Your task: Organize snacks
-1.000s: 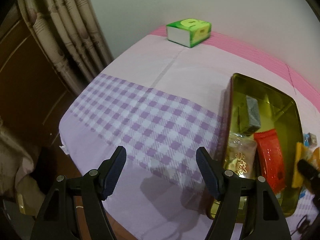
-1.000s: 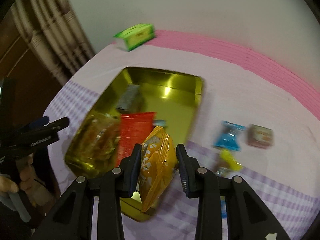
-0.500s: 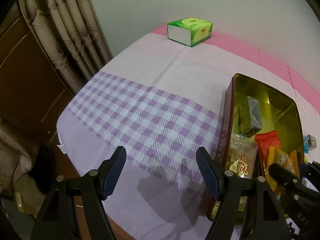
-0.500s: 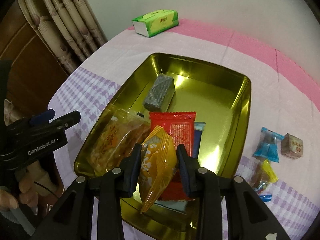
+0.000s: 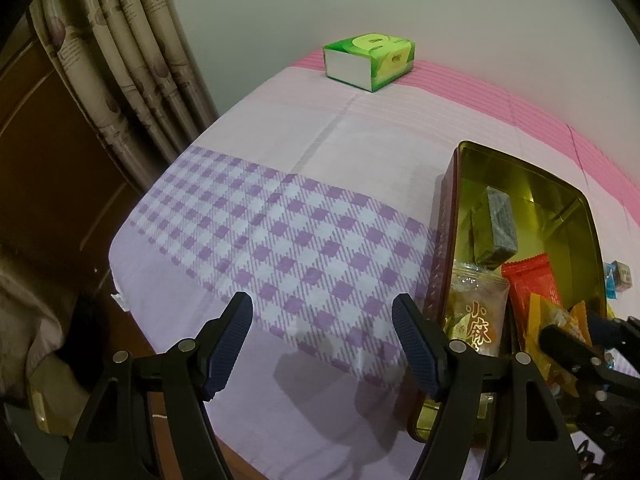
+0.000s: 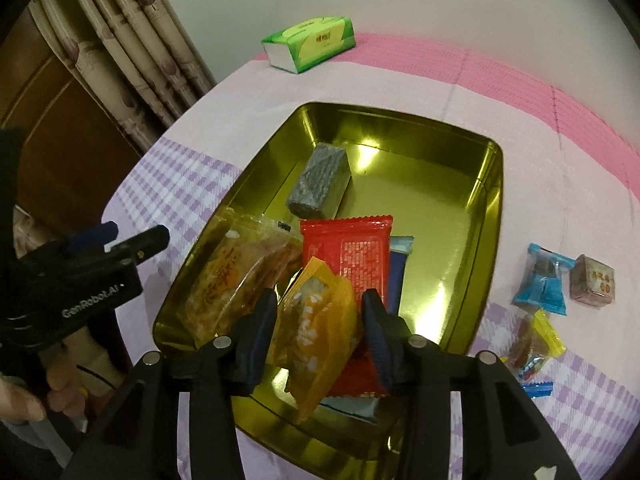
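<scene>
A gold tin tray (image 6: 460,216) sits on the table and holds a grey block (image 6: 318,180), a red packet (image 6: 352,248), a clear yellowish snack bag (image 6: 236,276) and a blue packet (image 6: 398,264). My right gripper (image 6: 318,316) is over the tray's near end, its jaws wider than before around an orange snack packet (image 6: 316,320). My left gripper (image 5: 322,340) is open and empty over the checked cloth, left of the tray (image 5: 444,248). The orange packet also shows in the left wrist view (image 5: 548,332).
Loose snacks lie right of the tray: a blue wrapped candy (image 6: 544,280), a small brown box (image 6: 592,282) and a yellow-and-blue packet (image 6: 532,344). A green tissue box (image 6: 310,42) stands at the far edge by the wall. Curtains (image 5: 120,60) hang at the left.
My right gripper carried the orange packet over the tray, lowered it, and its jaws have now spread. The left gripper has stayed nearly still.
</scene>
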Available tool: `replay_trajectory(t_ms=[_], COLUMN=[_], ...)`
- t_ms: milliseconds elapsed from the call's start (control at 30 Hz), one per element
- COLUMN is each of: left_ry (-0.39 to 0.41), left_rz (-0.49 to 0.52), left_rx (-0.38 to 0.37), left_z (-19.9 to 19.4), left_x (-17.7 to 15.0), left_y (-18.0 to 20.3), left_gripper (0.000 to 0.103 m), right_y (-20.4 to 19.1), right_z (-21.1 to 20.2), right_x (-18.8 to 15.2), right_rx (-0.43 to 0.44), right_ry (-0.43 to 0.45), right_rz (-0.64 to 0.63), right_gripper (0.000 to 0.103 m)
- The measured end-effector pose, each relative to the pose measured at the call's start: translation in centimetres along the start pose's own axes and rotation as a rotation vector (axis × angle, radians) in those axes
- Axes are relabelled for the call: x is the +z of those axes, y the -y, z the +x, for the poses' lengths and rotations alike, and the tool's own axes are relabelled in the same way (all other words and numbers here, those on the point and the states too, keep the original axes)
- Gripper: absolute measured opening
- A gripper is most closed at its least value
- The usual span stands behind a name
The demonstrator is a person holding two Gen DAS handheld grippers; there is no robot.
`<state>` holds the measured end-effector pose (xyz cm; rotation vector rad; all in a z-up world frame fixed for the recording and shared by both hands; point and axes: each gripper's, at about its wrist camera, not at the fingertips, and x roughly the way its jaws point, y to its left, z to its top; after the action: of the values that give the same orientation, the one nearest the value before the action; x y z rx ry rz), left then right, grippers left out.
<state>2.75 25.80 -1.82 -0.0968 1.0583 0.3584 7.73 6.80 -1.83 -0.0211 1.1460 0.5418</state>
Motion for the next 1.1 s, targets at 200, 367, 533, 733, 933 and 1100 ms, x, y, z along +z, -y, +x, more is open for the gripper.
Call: replay_trajectory(t_ms=[200,367,533,733,933,1100], left_ry=[0.001,0.001,0.0,0.002,0.004,0.003], left_rz=[0.001,-0.002,0.002,0.009,0.023,0.027], left_rx=[0.0,0.0,0.001,0.0,0.0,0.0], left_z=[0.0,0.0,0.0,0.0,-0.1,-0.1], left_x=[0.0,0.0,-0.1,-0.1,-0.2,-0.3], left_y=[0.1,0.1,0.2,0.5,0.7,0.8], left_gripper=[0.073,0.073,0.073,0.073,0.073,0.073], right_y=[1.8,6.0,11.4,16.4,18.1,18.6], right_z=[-2.4,-4.8,-6.6,-6.5,-4.9,-3.1], right_x=[0.0,0.2,-0.2,-1.4,-2.1,-2.0], right_rx=[-0.007,-0.067,-0.174,-0.255,-0.273,-0.275], right_ry=[0.056,0.11,0.136,0.117,0.092,0.073], right_rz=[0.036,0.105,0.188,0.263,0.272,0.268], right_gripper=[0.052,0.053,0.053,0.053,0.056,0.056])
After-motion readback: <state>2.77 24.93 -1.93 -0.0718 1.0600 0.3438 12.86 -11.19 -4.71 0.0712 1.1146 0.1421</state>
